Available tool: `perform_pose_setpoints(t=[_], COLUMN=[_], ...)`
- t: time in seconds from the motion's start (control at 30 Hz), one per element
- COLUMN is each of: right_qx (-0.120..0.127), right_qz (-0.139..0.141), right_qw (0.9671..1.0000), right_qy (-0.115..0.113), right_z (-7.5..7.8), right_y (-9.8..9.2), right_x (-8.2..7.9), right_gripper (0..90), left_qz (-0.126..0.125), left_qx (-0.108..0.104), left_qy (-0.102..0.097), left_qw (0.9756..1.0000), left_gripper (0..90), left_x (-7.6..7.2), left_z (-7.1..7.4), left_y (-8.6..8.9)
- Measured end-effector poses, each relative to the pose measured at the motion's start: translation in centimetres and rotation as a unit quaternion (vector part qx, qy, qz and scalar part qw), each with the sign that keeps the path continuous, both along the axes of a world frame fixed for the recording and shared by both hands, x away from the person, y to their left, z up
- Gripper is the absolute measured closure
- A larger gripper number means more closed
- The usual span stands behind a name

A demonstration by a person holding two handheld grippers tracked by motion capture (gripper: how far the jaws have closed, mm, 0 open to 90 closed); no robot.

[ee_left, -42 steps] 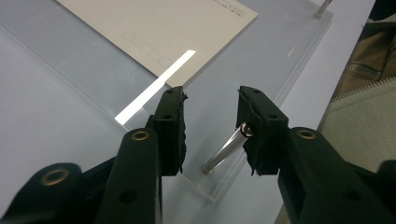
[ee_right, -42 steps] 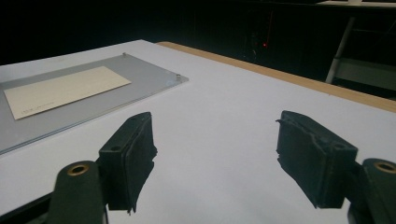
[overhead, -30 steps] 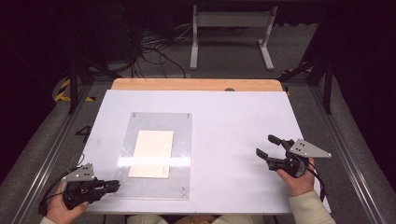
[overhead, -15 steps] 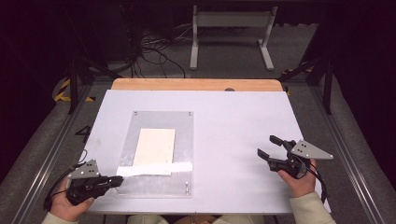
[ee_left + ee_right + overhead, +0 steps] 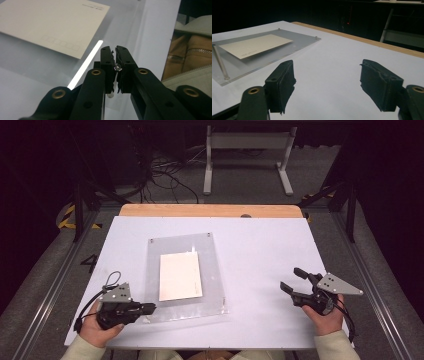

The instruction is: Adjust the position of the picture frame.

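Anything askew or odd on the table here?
The clear sheet over the card sits slightly rotated against the table edges. The left tool is shut on a small pin at the sheet's near corner. Nothing looks spilled or damaged.

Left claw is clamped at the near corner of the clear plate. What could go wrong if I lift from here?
1. The left claw pinches only the corner of the acrylic plate, near a small metal pin; the hold looks narrow and could slip.
2. The cream card lies flat at the plate's middle; if it is loose, tilting may slide it.
3. The right claw is open and off to the side, so the plate's far end has no support.
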State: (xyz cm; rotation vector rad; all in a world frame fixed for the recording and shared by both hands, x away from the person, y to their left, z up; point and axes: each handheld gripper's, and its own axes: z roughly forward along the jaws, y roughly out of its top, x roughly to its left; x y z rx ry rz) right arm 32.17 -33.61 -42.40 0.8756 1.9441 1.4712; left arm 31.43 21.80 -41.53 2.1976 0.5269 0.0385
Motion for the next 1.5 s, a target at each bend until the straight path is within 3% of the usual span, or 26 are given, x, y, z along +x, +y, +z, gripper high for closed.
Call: perform_pose_setpoints(t=[0.07, 0.1, 0.13, 0.2, 0.23, 0.3, 0.33, 0.37, 0.4, 0.47, 0.5, 0.6, 0.63, 0.73, 0.83, 1.0, 1.1, 1.17, 1.27, 1.33, 1.37, 1.4, 1.47, 1.5], right_qx=[0.001, 0.0, 0.001, 0.001, 0.001, 0.001, 0.002, 0.002, 0.003, 0.004, 0.004, 0.005, 0.005, 0.003, 0.001, -0.009, -0.003, -0.004, -0.011, -0.013, -0.013, -0.016, -0.015, -0.019], right_qz=[-0.003, -0.002, -0.003, -0.004, -0.004, -0.006, -0.006, -0.006, -0.007, -0.007, -0.007, -0.01, -0.01, -0.012, -0.014, -0.019, -0.009, -0.008, -0.001, 0.003, 0.006, 0.008, 0.011, 0.015], right_qw=[1.0, 1.0, 1.0, 1.0, 1.0, 1.0, 1.0, 1.0, 1.0, 1.0, 1.0, 0.9999, 0.9999, 0.9999, 0.9999, 0.9997, 0.9996, 0.9993, 0.9989, 0.9987, 0.9986, 0.9984, 0.9983, 0.9981], right_qy=[0.0, -0.001, 0.0, 0.001, 0.0, 0.0, 0.0, 0.0, -0.002, 0.0, 0.0, 0.001, 0.001, 0.004, 0.004, 0.009, 0.026, 0.037, 0.046, 0.05, 0.051, 0.054, 0.055, 0.057], right_z=[0.0, 0.0, 0.0, 0.0, 0.0, 0.0, 0.0, 0.0, 0.0, 0.0, 0.0, 0.0, 0.0, -0.1, -0.1, -0.2, -0.4, -0.5, -0.6, -0.6, -0.6, -0.6, -0.6, -0.6], right_y=[-0.1, -0.2, -0.2, -0.3, -0.4, -0.5, -0.5, -0.5, -0.6, -0.7, -0.7, -0.9, -0.9, -1.1, -1.1, -1.2, -1.2, -1.2, -0.9, -0.7, -0.7, -0.6, -0.5, -0.4], right_x=[-0.1, -0.2, -0.3, -0.3, -0.3, -0.4, -0.5, -0.5, -0.5, -0.6, -0.6, -0.9, -0.9, -1.1, -1.4, -2.0, -2.3, -2.4, -2.6, -2.7, -2.7, -2.7, -2.7, -2.6], right_gripper=[27.4, 27.4, 27.5, 27.4, 27.5, 27.7, 27.7, 27.7, 27.7, 27.8, 27.8, 28.2, 28.2, 28.5, 28.9, 34.2, 38.4, 39.1, 41.3, 42.5, 43.3, 43.9, 44.4, 45.6], left_qz=[-0.022, -0.022, -0.044, -0.06, -0.06, -0.076, -0.09, -0.09, -0.105, -0.12, -0.12, -0.142, -0.142, -0.152, -0.147, -0.136, -0.126, -0.121, -0.133, -0.137, -0.137, -0.136, -0.131, -0.11], left_qx=[0.001, 0.001, 0.001, 0.002, 0.002, 0.003, 0.011, 0.011, 0.019, 0.028, 0.028, 0.046, 0.046, 0.05, 0.047, 0.05, 0.058, 0.052, 0.047, 0.024, 0.024, -0.001, -0.013, -0.027], left_qy=[0.001, 0.001, 0.003, 0.005, 0.005, 0.006, 0.0, 0.0, -0.004, -0.008, -0.008, -0.009, -0.009, -0.011, -0.018, -0.023, -0.028, -0.028, -0.029, -0.016, -0.016, -0.003, 0.001, 0.001], left_qw=[0.9998, 0.9998, 0.999, 0.9982, 0.9982, 0.9971, 0.9959, 0.9959, 0.9942, 0.9923, 0.9923, 0.9888, 0.9888, 0.987, 0.9879, 0.9892, 0.9899, 0.9909, 0.9896, 0.9901, 0.9901, 0.9907, 0.9913, 0.9936], left_gripper=[84.8, 84.8, 84.9, 84.9, 84.9, 84.8, 84.8, 84.8, 84.8, 84.8, 84.8, 84.8, 84.8, 84.8, 84.8, 84.7, 84.7, 84.5, 83.7, 69.7, 59.6, 58.3, 57.1, 55.6], left_x=[0.1, 0.1, 0.3, 0.4, 0.4, 0.5, 0.6, 0.6, 0.6, 0.7, 0.7, 0.9, 0.9, 1.2, 1.3, 1.3, 1.3, 1.5, 1.5, 1.7, 1.7, 2.2, 2.4, 3.0], left_z=[0.2, 0.2, 0.3, 0.5, 0.5, 0.7, 0.8, 0.8, 0.8, 0.7, 0.7, 0.5, 0.5, 0.4, 0.2, -0.4, -1.2, -1.4, -1.4, -1.1, -1.1, -0.4, -0.1, 0.4], left_y=[-1.8, -1.8, -3.7, -5.4, -5.4, -7.3, -9.1, -9.1, -11.1, -12.9, -12.9, -16.2, -16.2, -18.8, -20.3, -21.9, -23.2, -23.5, -23.3, -22.7, -22.7, -21.4, -20.7, -19.1])
